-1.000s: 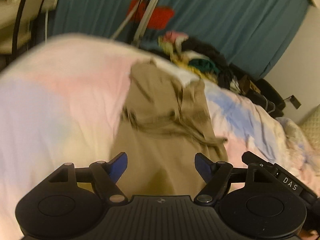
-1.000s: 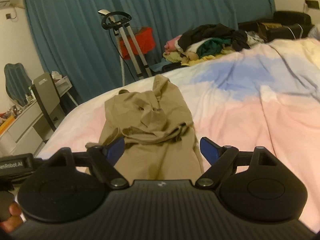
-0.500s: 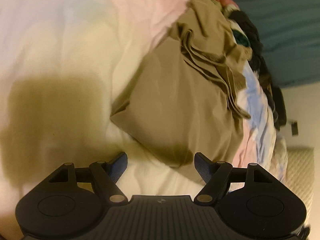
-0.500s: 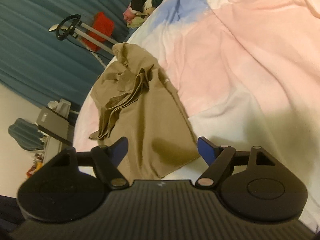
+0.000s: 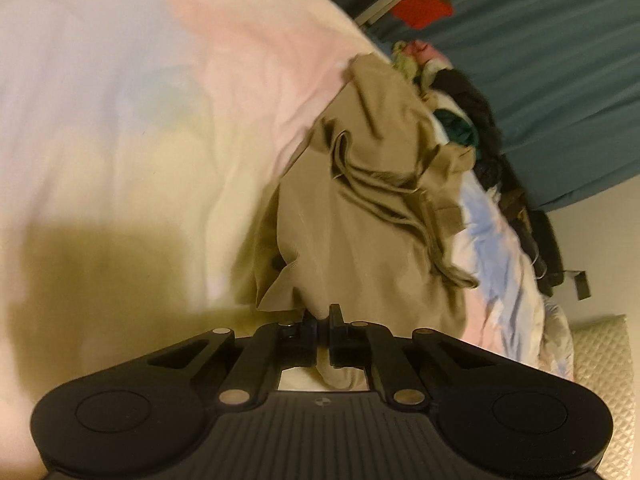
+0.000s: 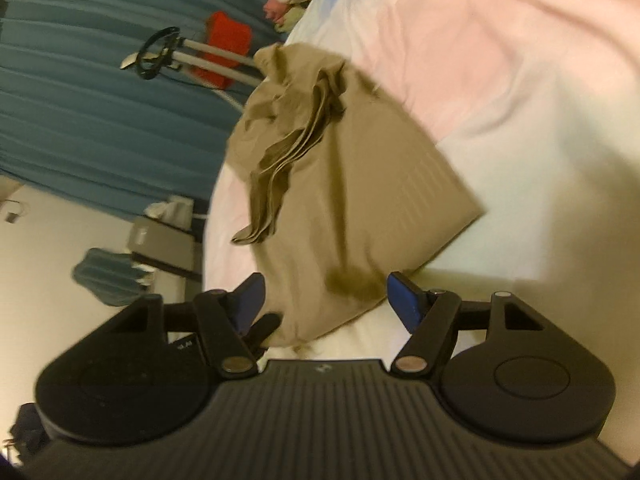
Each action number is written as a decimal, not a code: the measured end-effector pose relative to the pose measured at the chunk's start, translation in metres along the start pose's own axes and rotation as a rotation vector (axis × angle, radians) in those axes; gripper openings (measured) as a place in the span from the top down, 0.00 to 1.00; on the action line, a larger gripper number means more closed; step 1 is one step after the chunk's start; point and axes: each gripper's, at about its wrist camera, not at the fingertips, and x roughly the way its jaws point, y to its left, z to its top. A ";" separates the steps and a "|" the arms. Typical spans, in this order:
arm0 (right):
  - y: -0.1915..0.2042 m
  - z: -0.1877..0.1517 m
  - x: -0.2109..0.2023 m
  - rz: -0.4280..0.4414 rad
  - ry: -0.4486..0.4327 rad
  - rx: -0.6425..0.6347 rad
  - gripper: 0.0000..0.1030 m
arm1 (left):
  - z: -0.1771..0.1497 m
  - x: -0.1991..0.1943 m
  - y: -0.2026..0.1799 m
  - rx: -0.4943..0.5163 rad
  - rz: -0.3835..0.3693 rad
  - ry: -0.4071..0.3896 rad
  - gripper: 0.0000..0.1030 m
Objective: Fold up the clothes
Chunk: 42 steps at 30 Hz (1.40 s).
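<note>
A khaki garment (image 5: pixel 372 216) lies on the pastel bedspread (image 5: pixel 140 120), bunched at its far end. My left gripper (image 5: pixel 323 320) is shut on the garment's near hem, and cloth hangs through between the fingers. In the right wrist view the garment (image 6: pixel 344 184) lies flat with a square near corner. My right gripper (image 6: pixel 324 300) is open, its blue pads either side of the near hem, just above it. The left gripper's black tip (image 6: pixel 264 326) shows by the hem at the lower left.
A pile of mixed clothes (image 5: pixel 460 120) lies at the far end of the bed. A teal curtain (image 6: pixel 80 80), a metal stand (image 6: pixel 192 56) with a red item and a desk chair (image 6: pixel 108 276) stand beyond the bed edge.
My left gripper has closed on the garment's near hem, lifting and wrinkling that edge. My right gripper has moved down closer to the hem and stays open.
</note>
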 end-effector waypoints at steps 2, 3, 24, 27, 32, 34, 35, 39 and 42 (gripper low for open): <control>-0.004 0.000 0.007 -0.005 -0.004 0.004 0.31 | 0.001 -0.003 0.000 -0.011 -0.021 -0.011 0.95; -0.007 0.001 0.008 -0.011 -0.018 0.014 0.32 | 0.002 -0.004 0.001 -0.021 -0.033 -0.013 0.96; -0.043 0.020 0.035 0.091 -0.015 0.286 0.50 | 0.006 -0.007 0.009 -0.062 -0.060 -0.026 0.96; -0.049 0.020 0.034 0.048 -0.034 0.309 0.71 | 0.006 -0.007 0.011 -0.073 -0.060 -0.022 0.96; -0.057 0.022 0.018 -0.003 -0.106 0.326 0.83 | 0.005 -0.007 0.012 -0.078 -0.057 -0.021 0.96; -0.057 0.022 0.011 -0.023 -0.140 0.326 0.85 | 0.005 -0.007 0.012 -0.078 -0.055 -0.022 0.96; -0.057 0.023 0.010 -0.032 -0.151 0.325 0.86 | 0.005 -0.007 0.012 -0.077 -0.054 -0.023 0.96; -0.058 0.024 0.002 -0.053 -0.194 0.308 0.86 | 0.004 -0.007 0.012 -0.076 -0.050 -0.026 0.96; -0.060 0.026 0.003 -0.055 -0.199 0.304 0.86 | 0.005 -0.006 0.012 -0.074 -0.044 -0.029 0.96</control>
